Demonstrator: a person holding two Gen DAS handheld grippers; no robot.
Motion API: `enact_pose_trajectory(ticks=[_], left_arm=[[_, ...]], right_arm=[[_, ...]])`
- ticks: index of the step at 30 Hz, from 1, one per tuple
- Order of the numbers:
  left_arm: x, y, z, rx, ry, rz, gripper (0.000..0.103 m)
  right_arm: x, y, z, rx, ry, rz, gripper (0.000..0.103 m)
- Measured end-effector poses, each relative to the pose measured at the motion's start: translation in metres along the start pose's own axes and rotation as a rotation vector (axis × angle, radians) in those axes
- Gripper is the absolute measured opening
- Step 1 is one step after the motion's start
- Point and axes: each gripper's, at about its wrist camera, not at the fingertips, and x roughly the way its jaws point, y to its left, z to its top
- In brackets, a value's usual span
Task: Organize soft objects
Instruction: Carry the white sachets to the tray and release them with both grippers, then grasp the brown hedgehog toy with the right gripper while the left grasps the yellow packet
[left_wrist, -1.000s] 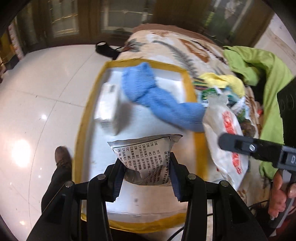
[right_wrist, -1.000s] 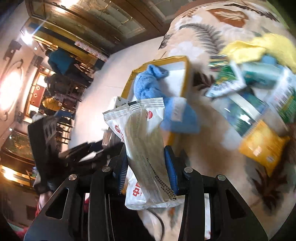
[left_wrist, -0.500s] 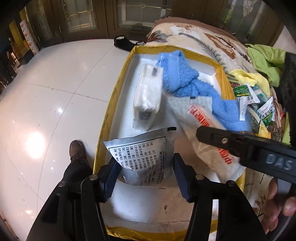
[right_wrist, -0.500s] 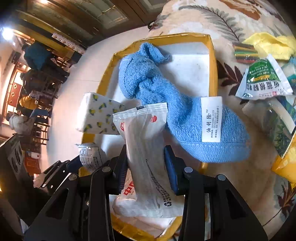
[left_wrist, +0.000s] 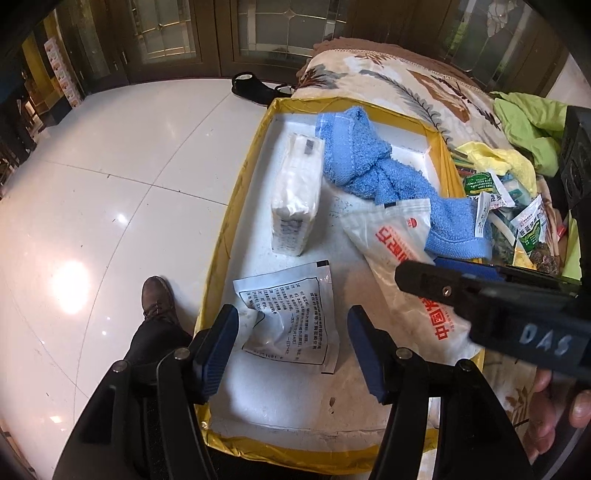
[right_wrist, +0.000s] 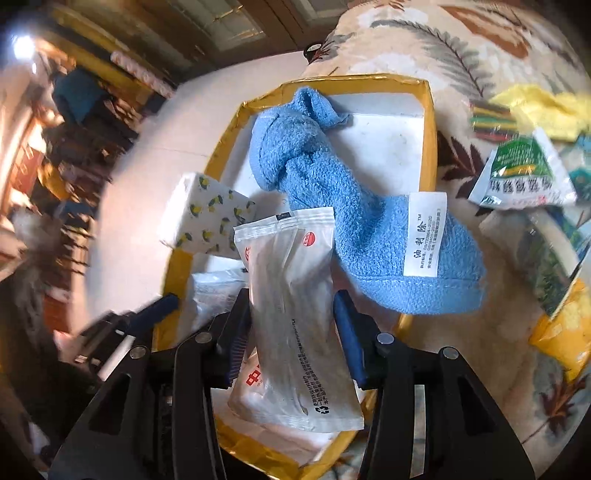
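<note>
A white tray with a yellow rim (left_wrist: 236, 206) holds a blue towel (left_wrist: 369, 166), a white tissue pack (left_wrist: 295, 199) and a flat white printed pouch (left_wrist: 291, 317). My left gripper (left_wrist: 291, 332) is open, its jaws on either side of the pouch, which lies loose on the tray floor. My right gripper (right_wrist: 291, 325) is shut on a long white packet with red print (right_wrist: 295, 306), held over the tray's near right side; the packet also shows in the left wrist view (left_wrist: 402, 266). The towel (right_wrist: 343, 206), tissue pack (right_wrist: 207, 218) and tray (right_wrist: 428, 122) show in the right wrist view.
The tray sits on a leaf-patterned blanket (left_wrist: 399, 81). Right of it lie several snack packets (right_wrist: 524, 173), a yellow cloth (left_wrist: 491, 158) and a green garment (left_wrist: 532, 125). White tiled floor (left_wrist: 110, 184) and a person's shoe (left_wrist: 157, 299) are to the left.
My left gripper opened and let the printed pouch drop flat on the tray. My right gripper carried the long packet in over the tray.
</note>
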Motion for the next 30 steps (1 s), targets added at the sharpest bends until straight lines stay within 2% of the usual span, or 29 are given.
enact_pose_trajectory(ticks=[2, 5, 9, 11, 12, 14, 15, 17, 19, 22, 28, 30], left_arm=[[-0.001, 0.001, 0.0, -0.006, 0.0, -0.001, 0.062], [-0.003, 0.003, 0.0, -0.01, -0.003, -0.009, 0.062], [-0.006, 0.003, 0.0, -0.006, -0.009, -0.013, 0.062], [-0.005, 0.004, 0.0, -0.01, -0.007, -0.016, 0.062], [-0.005, 0.004, 0.0, -0.012, -0.006, -0.017, 0.062], [-0.003, 0.004, 0.0, -0.017, -0.001, -0.019, 0.062], [-0.003, 0.004, 0.0, -0.019, 0.0, -0.024, 0.062], [-0.005, 0.003, 0.0, -0.018, -0.004, -0.029, 0.062], [-0.007, 0.001, 0.0, -0.017, -0.006, -0.04, 0.062], [-0.011, -0.006, 0.001, -0.005, -0.019, -0.044, 0.062], [-0.019, -0.031, 0.003, 0.029, -0.034, -0.083, 0.062], [-0.021, -0.041, 0.004, 0.044, -0.041, -0.086, 0.066]], right_arm=[[0.0, 0.006, 0.0, -0.041, 0.006, -0.046, 0.045], [-0.002, 0.008, -0.001, -0.078, -0.005, -0.045, 0.045], [-0.004, 0.004, 0.002, -0.037, 0.014, 0.072, 0.049], [-0.003, 0.002, 0.003, -0.04, 0.022, -0.019, 0.049], [-0.005, 0.001, 0.002, -0.041, 0.006, -0.013, 0.049], [-0.008, -0.006, 0.003, 0.012, 0.01, 0.096, 0.049], [-0.009, -0.009, 0.003, 0.031, 0.014, 0.106, 0.049], [-0.017, -0.009, 0.003, 0.002, -0.015, 0.057, 0.049], [-0.032, -0.014, 0.002, -0.013, -0.053, 0.047, 0.048], [-0.057, -0.03, -0.002, 0.023, -0.09, 0.107, 0.048], [-0.1, -0.072, -0.019, 0.108, -0.16, 0.11, 0.048], [-0.111, -0.086, -0.027, 0.141, -0.177, 0.127, 0.048]])
